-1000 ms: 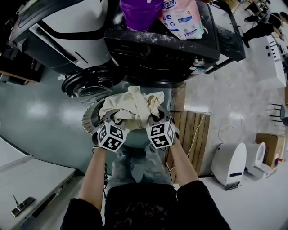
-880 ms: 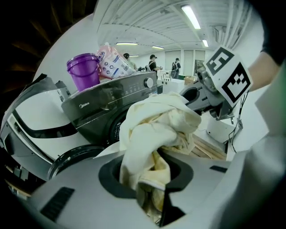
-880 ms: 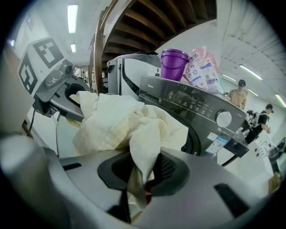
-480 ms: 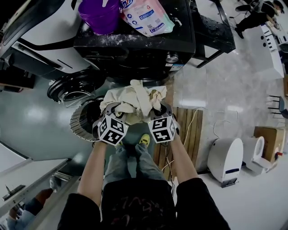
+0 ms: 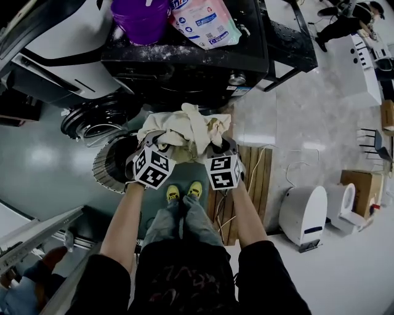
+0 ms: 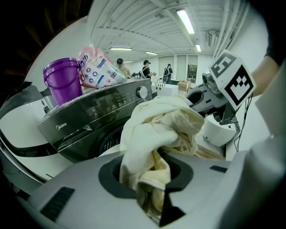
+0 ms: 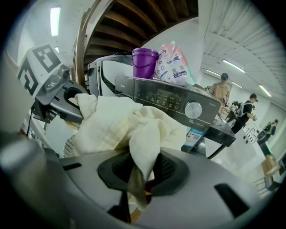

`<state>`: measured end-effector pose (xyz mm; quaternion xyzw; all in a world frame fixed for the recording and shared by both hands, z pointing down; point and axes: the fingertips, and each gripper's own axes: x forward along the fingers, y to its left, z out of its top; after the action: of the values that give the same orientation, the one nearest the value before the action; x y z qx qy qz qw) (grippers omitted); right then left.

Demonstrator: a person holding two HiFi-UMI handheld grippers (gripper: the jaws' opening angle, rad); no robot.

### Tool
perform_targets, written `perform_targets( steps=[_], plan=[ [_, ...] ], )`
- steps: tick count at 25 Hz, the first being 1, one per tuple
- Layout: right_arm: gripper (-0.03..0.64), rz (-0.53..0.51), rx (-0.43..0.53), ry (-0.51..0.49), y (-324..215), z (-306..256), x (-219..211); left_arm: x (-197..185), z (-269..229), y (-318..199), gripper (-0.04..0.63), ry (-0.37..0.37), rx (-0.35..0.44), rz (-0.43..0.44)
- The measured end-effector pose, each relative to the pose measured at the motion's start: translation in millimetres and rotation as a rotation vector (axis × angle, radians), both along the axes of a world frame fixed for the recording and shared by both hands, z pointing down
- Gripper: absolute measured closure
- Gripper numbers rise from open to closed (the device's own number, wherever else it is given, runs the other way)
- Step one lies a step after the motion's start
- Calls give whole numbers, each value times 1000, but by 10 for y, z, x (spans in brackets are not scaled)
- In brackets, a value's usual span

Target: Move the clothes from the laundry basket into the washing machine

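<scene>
A cream cloth bundle (image 5: pixel 184 128) hangs between both grippers, in front of the dark washing machine (image 5: pixel 184 64). My left gripper (image 5: pixel 158 145) is shut on the cloth's left side, and my right gripper (image 5: pixel 217 147) is shut on its right side. In the left gripper view the cloth (image 6: pixel 156 129) is pinched in the jaws, with the washer's drum opening (image 6: pixel 108 141) behind it. The right gripper view shows the cloth (image 7: pixel 120 125) draped over the jaws below the control panel (image 7: pixel 174 100). The round ribbed laundry basket (image 5: pixel 111 166) stands on the floor at lower left.
The washer's round door (image 5: pixel 92 122) hangs open at the left. A purple bucket (image 5: pixel 141 17) and a detergent bag (image 5: pixel 203 21) sit on top of the machine. A wooden pallet (image 5: pixel 249 178), a cable and a white appliance (image 5: pixel 305 215) lie to the right. People stand far off.
Both grippers have carried the cloth bundle off the basket and toward the washer's front. The basket now lies to the left of the hands, and the person's yellow shoes show below.
</scene>
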<state>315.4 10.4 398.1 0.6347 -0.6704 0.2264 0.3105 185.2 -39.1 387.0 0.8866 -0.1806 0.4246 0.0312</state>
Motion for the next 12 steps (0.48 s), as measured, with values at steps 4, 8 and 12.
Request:
perform_targets(
  steps=[4,8,12],
  plan=[
    [535,35,17,5,-101,39,-54,-70,37,-113,480,22,15,14],
    [535,35,21,20,-216,105,-72,-118,134,-240,480,38,23,25],
    [534,50,20,13,-345,296,6,-94,349,-384,480,51,8,-2]
  ],
)
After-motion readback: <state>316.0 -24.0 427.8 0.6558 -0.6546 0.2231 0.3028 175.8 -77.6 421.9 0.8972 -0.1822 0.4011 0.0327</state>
